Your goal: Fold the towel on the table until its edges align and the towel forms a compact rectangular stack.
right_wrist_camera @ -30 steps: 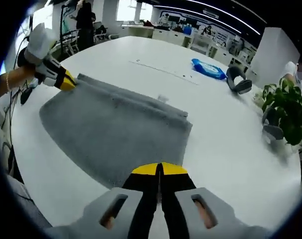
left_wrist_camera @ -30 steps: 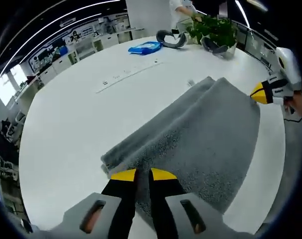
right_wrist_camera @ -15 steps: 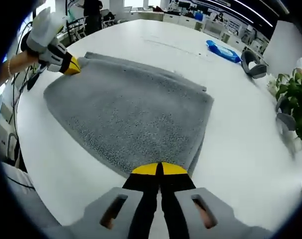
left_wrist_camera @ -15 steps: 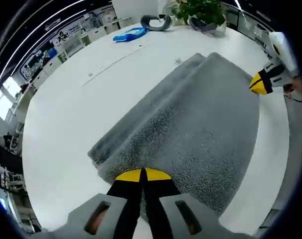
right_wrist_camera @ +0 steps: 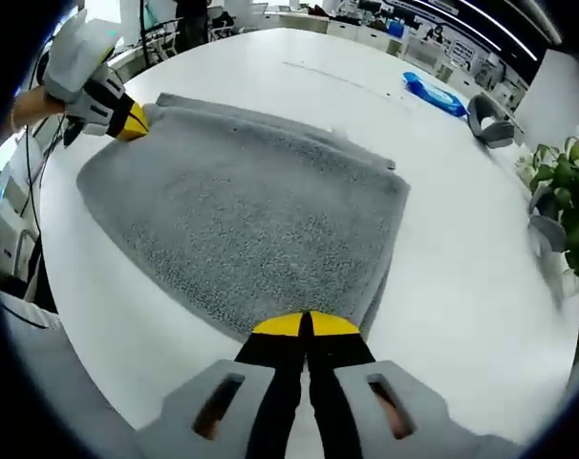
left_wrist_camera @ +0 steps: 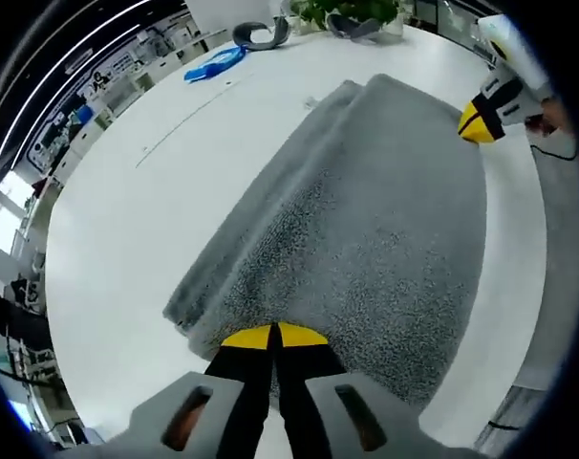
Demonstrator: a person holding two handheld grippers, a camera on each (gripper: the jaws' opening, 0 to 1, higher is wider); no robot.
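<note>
the grey towel [left_wrist_camera: 366,220] lies spread on the white table [left_wrist_camera: 127,210], folded over so that a doubled ridge runs along its far long edge. in the left gripper view the left gripper [left_wrist_camera: 272,337] has its yellow-tipped jaws pressed together on the near corner of the towel, with cloth pinched between them. the right gripper [left_wrist_camera: 481,120] comes in at the upper right of that view, its yellow tip at the opposite corner.

in the right gripper view the right gripper [right_wrist_camera: 304,325] is likewise closed tight on the towel [right_wrist_camera: 251,220] at its near edge, and the left gripper [right_wrist_camera: 122,117] sits at the far left corner, held by a hand [right_wrist_camera: 32,100]. the two grippers hold neighbouring corners of one long side.

beyond the towel on the table [right_wrist_camera: 461,277] are a blue packet [right_wrist_camera: 433,91], a grey curved thing, perhaps headphones [right_wrist_camera: 488,122], and a green plant [right_wrist_camera: 567,206] by the edge.
</note>
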